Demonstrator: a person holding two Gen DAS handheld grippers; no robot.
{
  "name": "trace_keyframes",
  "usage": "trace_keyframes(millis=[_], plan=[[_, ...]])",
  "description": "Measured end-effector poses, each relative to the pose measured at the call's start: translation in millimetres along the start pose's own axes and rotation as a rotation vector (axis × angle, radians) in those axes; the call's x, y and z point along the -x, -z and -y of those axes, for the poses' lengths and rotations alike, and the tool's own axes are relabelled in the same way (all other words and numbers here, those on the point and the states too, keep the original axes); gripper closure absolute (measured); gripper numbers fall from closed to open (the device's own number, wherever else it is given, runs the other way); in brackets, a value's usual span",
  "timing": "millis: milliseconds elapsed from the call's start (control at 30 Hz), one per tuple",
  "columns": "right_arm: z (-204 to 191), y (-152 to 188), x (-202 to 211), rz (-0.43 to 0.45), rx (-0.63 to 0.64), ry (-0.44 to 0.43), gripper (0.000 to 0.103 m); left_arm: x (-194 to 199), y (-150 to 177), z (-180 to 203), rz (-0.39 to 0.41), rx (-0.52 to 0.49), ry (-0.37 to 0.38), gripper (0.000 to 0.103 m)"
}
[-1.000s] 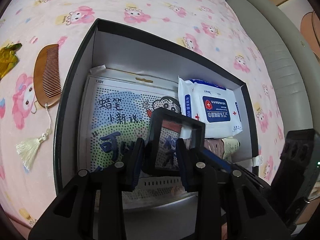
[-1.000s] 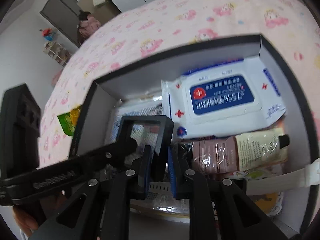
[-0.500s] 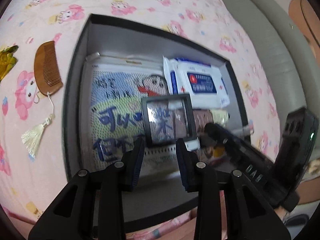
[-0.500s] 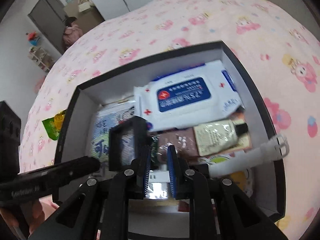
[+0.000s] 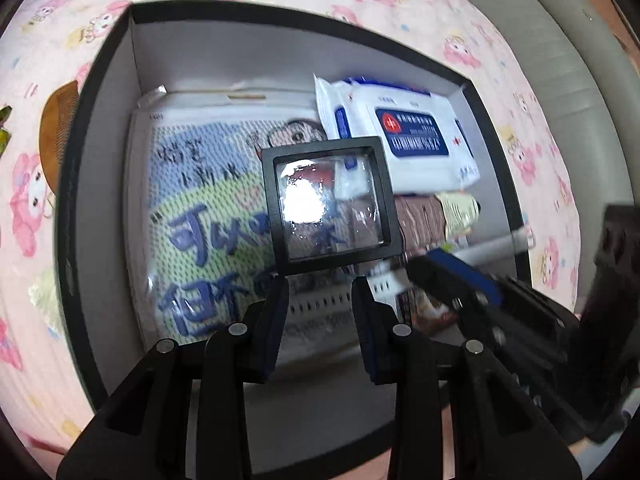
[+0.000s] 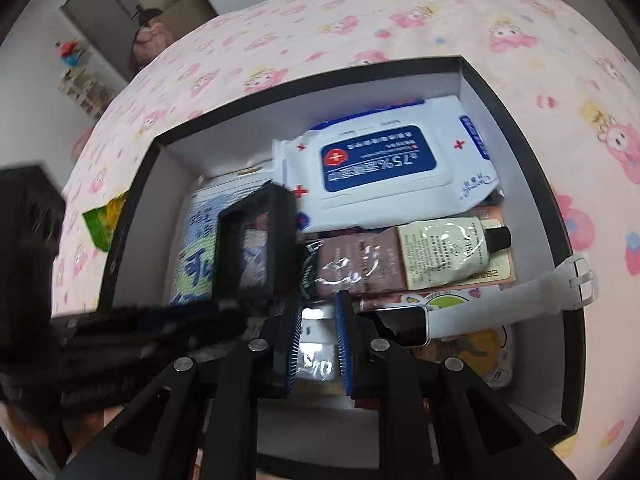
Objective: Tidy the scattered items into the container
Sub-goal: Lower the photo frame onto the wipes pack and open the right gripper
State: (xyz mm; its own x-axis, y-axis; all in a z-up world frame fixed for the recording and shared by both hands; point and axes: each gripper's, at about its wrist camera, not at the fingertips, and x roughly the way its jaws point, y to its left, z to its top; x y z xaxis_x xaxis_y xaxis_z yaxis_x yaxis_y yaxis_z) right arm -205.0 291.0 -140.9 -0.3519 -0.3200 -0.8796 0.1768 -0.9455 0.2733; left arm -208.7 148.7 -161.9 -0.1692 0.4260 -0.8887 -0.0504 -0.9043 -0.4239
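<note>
The wipes pack (image 6: 380, 176) reads "75%"; both grippers' fingers (image 5: 276, 312) (image 6: 344, 344) are spread, gripping nothing.

left tongs (image 5: 320, 286) parted, empty; right tongs (image 6: 316, 312) narrowly parted, empty, pointing down.

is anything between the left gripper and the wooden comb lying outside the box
Yes: the box. Its left wall stands between them. The left gripper hangs open over the box's inside, while the wooden comb lies on the bedspread just beyond that wall, partly hidden by it. The gripper would likely have to lift over the rim.
</note>
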Motion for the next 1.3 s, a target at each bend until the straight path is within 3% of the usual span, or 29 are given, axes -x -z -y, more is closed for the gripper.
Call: trace_keyframes(millis=[133, 200, 333, 533, 800, 933, 1100, 1300], plan=[[-4.1, -0.7, -1.8, 0.010, 0.031, 0.024, 0.088, 6.8, -5.0, -10.4, 0.032, 0.033, -0.013, 0.071], [-2.2, -1.8, -8.8, -0.012, 0.002, -0.001, 0.088, 11.5, -1.1, -9.8, 0.036, -0.004, -0.008, 0.068], [-5.6, -2.2, -15.5, -0.022, -0.039, -0.047, 0.089, 7.9, -1.3, -10.9, -0.017, -0.024, 0.000, 0.068], [-8.9, -10.7, -14.1, 0.017, -0.011, 0.003, 0.088, 8.1, -16.6, -17.6, -0.001, -0.016, -0.035, 0.068], [-21.5, -24.8, -10.7, 0.027, 0.082, 0.096, 0.088, 16.0, -9.2, -22.1, -0.016, -0.058, -0.048, 0.068], [-19.2, -37.4, -6.2, 0.063, 0.127, 0.180, 0.088, 20.7, -14.6, -20.0, 0.043, -0.097, -0.138, 0.068], [-12.5, -45.5, -15.7, 0.052, 0.079, 0.117, 0.088, 19.0, -29.0, -29.4, 0.039, -0.085, -0.159, 0.071], [-21.3, -44.6, -16.3, 0.082, 0.132, 0.161, 0.088, 29.0, -35.0, -39.5, 0.041, -0.063, -0.139, 0.072]])
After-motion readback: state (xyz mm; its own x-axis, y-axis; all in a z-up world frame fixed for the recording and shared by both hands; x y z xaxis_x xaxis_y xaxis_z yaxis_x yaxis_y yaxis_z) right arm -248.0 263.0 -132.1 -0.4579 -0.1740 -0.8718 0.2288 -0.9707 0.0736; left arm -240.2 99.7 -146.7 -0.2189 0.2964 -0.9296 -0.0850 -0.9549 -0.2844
